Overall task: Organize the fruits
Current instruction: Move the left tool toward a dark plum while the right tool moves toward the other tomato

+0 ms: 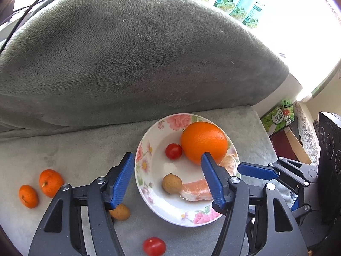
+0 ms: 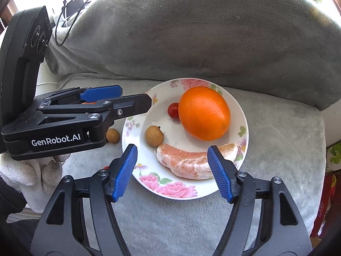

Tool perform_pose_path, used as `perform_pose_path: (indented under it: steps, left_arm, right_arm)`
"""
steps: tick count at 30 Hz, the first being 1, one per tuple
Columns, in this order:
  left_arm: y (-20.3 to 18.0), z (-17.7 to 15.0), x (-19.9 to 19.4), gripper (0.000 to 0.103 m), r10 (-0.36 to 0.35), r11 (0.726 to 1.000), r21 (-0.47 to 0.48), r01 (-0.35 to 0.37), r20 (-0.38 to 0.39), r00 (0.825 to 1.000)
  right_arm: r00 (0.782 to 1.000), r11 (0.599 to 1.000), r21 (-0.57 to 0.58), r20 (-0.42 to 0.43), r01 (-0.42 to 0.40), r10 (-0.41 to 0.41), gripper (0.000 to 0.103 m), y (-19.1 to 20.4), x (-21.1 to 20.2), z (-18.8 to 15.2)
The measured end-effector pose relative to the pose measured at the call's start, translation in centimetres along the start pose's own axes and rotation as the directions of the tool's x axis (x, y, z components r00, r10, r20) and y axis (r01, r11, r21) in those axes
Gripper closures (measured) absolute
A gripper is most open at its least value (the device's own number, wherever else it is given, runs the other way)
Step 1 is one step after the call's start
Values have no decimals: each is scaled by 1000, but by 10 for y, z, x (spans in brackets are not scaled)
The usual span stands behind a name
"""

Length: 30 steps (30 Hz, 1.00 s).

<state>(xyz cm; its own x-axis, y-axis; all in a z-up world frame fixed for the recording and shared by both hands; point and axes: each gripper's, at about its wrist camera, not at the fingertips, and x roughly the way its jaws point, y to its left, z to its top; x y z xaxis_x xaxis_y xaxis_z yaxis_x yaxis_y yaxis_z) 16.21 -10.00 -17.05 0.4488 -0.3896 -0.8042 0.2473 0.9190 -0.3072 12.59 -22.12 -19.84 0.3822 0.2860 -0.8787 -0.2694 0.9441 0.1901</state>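
A floral plate (image 1: 147, 149) (image 2: 243, 132) on the grey cushion holds a big orange (image 1: 203, 141) (image 2: 203, 113), a cherry tomato (image 1: 173, 151) (image 2: 173, 109), a longan (image 1: 171, 183) (image 2: 153, 135) and a peeled citrus segment (image 1: 195, 191) (image 2: 183, 162). My left gripper (image 1: 168, 177) is open and empty above the plate's near left part. My right gripper (image 2: 172, 170) is open and empty over the plate's near rim and the segment. Off the plate lie two small tangerines (image 1: 50, 182) (image 1: 28, 196), a longan (image 1: 121, 212) (image 2: 112, 135) and a cherry tomato (image 1: 153, 246).
A grey blanket-covered backrest (image 1: 127, 53) (image 2: 202, 32) rises behind the plate. Boxes and cartons (image 1: 277, 119) stand off the cushion's right edge. Cables (image 2: 68, 10) lie at the back left. The right gripper shows in the left wrist view (image 1: 257, 170); the left gripper shows in the right wrist view (image 2: 119, 100).
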Motion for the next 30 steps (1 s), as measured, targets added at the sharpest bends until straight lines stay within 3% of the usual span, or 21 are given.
perform_pose_path:
  steps: [18,30]
  left_arm:
    - [17,-21,-32,38,29,999,-40,-28,28,999]
    - [65,-54,-65,38,103,990,-103,-98,36,994]
  right_arm:
    - [998,998,57,61,11,-14,32,9,-22,-18]
    - [997,1000,-4,74,-17,17,26,43,-23,-27]
